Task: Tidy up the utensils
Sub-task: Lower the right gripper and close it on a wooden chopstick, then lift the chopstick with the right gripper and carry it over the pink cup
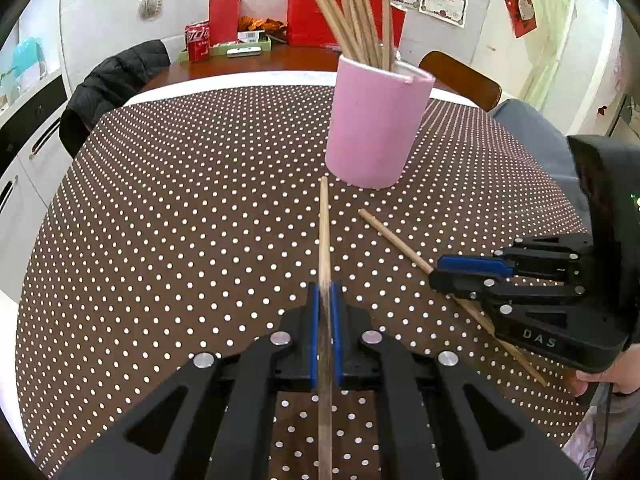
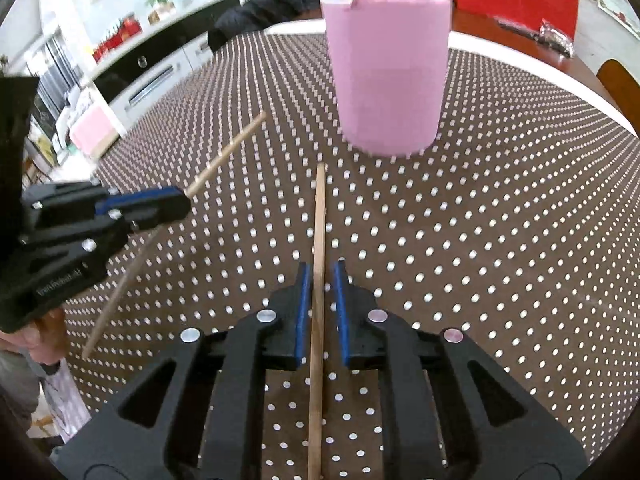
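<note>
A pink cup (image 1: pixel 376 120) stands upright on the desk (image 1: pixel 160 200), which is covered in a brown cloth with white dots, and a bundle of wooden chopsticks (image 1: pixel 356 12) leans out of its open top. The cup sits toward the far side of the desk, with bare cloth to its left and in front of it.

The left hand-held gripper (image 1: pixel 325 332) is clenched on a single chopstick (image 1: pixel 324 232), whose tip points at the base of the cup. The right hand-held gripper (image 2: pixel 320 312) has its blue pads slightly apart around a second chopstick (image 2: pixel 319 240) that runs between them; a narrow gap shows on each side. This stick also aims at the cup's base and stops just short of it.

Beyond the desk's far edge are a dark jacket (image 1: pixel 112 84) on a chair and a wooden chair back (image 1: pixel 460 76).
</note>
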The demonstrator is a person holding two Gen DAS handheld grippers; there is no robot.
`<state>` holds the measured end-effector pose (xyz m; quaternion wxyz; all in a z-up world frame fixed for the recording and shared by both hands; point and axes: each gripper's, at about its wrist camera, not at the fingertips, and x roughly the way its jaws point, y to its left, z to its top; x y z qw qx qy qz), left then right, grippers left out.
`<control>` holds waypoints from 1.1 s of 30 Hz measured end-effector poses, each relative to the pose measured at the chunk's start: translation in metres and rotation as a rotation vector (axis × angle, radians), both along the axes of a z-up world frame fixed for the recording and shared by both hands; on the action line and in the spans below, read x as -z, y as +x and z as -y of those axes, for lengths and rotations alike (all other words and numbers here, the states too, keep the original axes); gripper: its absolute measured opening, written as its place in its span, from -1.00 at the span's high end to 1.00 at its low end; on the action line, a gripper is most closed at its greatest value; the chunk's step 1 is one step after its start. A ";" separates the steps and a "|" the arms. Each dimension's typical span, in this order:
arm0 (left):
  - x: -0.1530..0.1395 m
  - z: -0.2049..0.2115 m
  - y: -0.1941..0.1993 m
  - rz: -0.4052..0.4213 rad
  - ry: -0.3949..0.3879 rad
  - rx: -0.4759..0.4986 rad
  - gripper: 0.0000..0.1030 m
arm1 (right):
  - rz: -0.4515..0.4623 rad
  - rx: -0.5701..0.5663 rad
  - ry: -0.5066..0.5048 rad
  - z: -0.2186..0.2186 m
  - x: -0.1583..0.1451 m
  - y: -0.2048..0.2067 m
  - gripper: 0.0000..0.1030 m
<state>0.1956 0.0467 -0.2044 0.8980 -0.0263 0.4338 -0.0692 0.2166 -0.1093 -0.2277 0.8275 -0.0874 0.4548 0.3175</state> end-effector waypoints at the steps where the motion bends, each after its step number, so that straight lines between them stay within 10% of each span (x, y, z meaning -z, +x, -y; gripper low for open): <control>1: 0.001 -0.001 0.001 -0.003 -0.002 0.001 0.88 | -0.002 -0.005 -0.002 -0.002 -0.001 -0.001 0.57; 11: 0.000 -0.007 0.001 0.010 -0.008 -0.015 0.88 | 0.084 -0.021 -0.127 -0.021 -0.008 -0.013 0.89; 33: -0.122 -0.015 0.003 0.391 -0.110 -0.027 0.88 | 0.345 0.071 0.536 0.064 -0.126 -0.009 0.89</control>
